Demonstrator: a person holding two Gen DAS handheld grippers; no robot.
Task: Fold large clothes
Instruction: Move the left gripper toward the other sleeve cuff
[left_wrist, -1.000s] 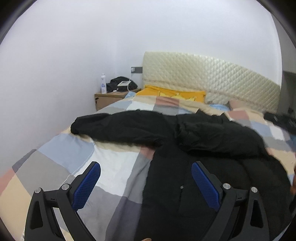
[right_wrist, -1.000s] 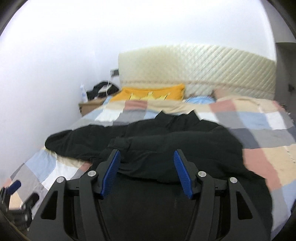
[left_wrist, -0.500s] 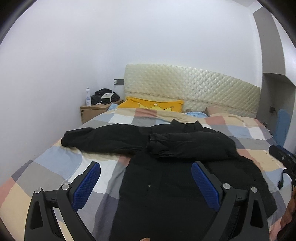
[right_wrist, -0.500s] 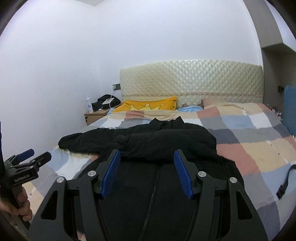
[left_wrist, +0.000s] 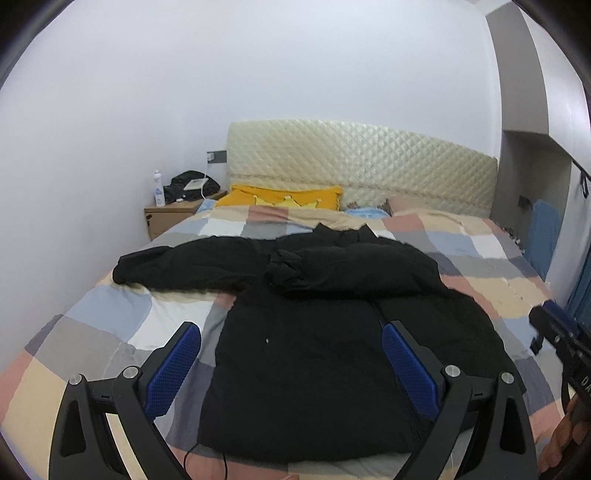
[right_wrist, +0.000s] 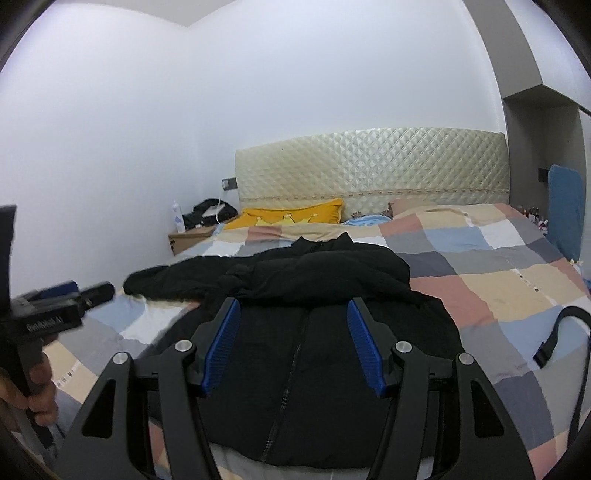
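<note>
One black jacket (left_wrist: 314, 332) lies flat on the checked bedspread (left_wrist: 110, 321), zipper side up. Long axis runs from the foot of the bed toward the quilted headboard (left_wrist: 362, 166), collar end pointing at the headboard, hem nearest the cameras. One sleeve (left_wrist: 184, 264) stretches out sideways, toward the nightstand (left_wrist: 170, 218) beside the headboard; the other sleeve is folded across the chest.

Left gripper (left_wrist: 291, 363): jaws wide apart, nothing between the blue pads, held in the air over the hem. Right gripper (right_wrist: 293, 349): jaws partly open, nothing held, above the zipper line (pads clear of the cloth).

Writing: pale lettering on the side of the left gripper's body in the right wrist view, too blurred to read with confidence.

Counts: one jacket, two grippers, one yellow pillow (left_wrist: 284, 197) at the headboard, one white bottle (left_wrist: 159, 188) on the nightstand, one black strap (right_wrist: 557, 332) on the bedspread.
</note>
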